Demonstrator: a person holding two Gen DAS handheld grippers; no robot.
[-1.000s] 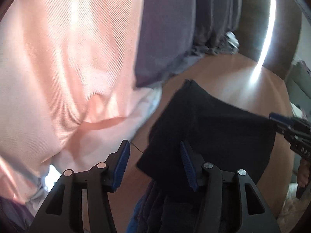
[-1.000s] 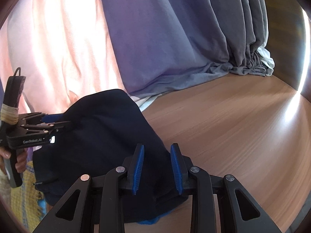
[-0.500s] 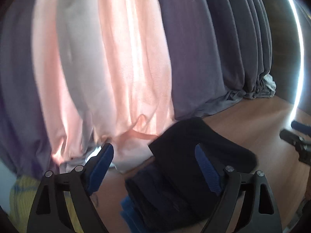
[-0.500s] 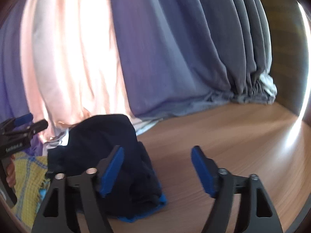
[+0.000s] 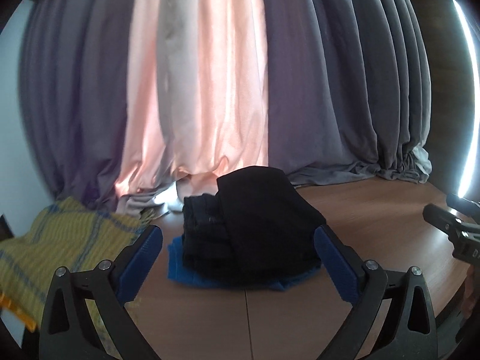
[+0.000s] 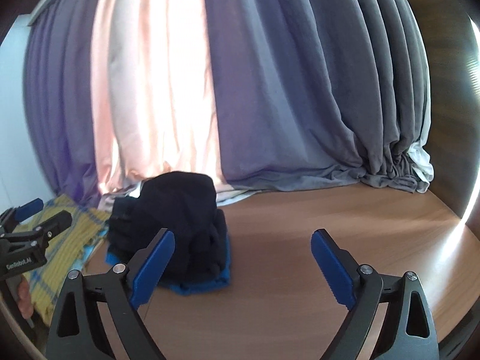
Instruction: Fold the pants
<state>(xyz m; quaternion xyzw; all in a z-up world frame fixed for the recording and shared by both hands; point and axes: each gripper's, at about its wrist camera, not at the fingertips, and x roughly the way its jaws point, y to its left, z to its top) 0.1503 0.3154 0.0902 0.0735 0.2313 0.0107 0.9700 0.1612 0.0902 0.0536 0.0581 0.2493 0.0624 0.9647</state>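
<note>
A: What has changed since a second ago?

B: Then both claws were right over the dark pants, the left gripper half spread beside the cloth and the right gripper nearly pressed together over its near edge; now both have drawn back and up, their jaws are opening wide, and nothing lies between the blue pads of either; the pants sit ahead of them, untouched.

A: And where are the pants?

B: The pants lie folded in a compact black bundle on the wooden table, near its back edge, just in front of the pink and grey curtains; they rest on top of a blue cloth, whose edge pokes out beneath at the front and left.

A: How does the bundle look?

B: Thick and layered; a smooth top flap covers the right part, while stacked folds show on the left side; from the right wrist view it stands as a rounded heap; a yellow checked cloth lies to its left, apart from it.
</note>
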